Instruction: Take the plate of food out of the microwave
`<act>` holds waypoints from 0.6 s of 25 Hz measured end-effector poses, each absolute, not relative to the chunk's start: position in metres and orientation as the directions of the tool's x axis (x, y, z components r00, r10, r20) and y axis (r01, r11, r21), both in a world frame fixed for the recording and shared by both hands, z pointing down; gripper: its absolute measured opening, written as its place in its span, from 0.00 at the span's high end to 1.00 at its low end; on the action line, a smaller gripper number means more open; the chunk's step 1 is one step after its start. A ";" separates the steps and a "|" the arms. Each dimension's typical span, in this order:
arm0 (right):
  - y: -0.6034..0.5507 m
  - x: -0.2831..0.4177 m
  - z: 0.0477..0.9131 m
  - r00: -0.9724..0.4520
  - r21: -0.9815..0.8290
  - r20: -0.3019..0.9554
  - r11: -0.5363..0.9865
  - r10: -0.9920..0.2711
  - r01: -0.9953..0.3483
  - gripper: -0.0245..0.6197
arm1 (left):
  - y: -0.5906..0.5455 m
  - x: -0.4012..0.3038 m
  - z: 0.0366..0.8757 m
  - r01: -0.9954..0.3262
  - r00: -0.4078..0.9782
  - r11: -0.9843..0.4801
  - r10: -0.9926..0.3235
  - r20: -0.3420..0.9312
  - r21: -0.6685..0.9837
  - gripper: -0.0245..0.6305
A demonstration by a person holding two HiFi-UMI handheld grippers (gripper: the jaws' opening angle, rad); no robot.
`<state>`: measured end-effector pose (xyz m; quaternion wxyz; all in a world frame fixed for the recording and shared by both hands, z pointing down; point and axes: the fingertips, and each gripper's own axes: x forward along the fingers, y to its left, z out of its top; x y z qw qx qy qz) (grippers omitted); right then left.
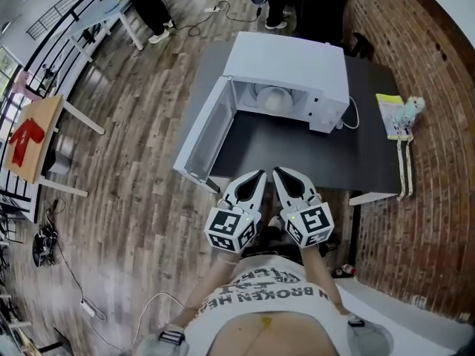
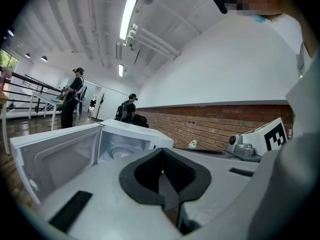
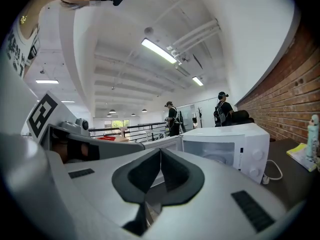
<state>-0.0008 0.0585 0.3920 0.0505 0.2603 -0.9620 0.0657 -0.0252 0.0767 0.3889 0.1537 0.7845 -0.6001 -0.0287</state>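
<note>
Approach stage: left claw [image 1: 255, 179] and right claw [image 1: 283, 176] both pressed together, empty (side by side at bench [image 1: 297, 154] edge). Plate of food [image 1: 273, 99] sits inside open microwave [image 1: 297, 69]. Next, likely: part claws, reach in.

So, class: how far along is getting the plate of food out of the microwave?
Done: the door of the microwave stands open. In hand: nothing; the left gripper and right gripper are shut, empty and well short of the opening. Left: reach in, grip the plate inside and bring it out.
</note>
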 end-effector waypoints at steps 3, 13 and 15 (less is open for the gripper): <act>0.039 0.003 0.394 -0.864 -0.103 0.142 0.861 -0.482 -0.497 0.95 | 0.057 -0.020 0.389 -0.940 0.265 -0.221 -0.953 0.146 0.262 0.95; -0.006 0.020 0.402 -0.883 -0.096 0.156 0.883 -0.443 -0.460 0.95 | 0.011 -0.003 0.399 -0.945 0.219 -0.171 -0.964 0.153 0.277 0.95; -0.011 0.023 0.406 -0.884 -0.103 0.161 0.883 -0.439 -0.457 0.95 | 0.006 -0.001 0.402 -0.944 0.215 -0.163 -0.964 0.157 0.287 0.95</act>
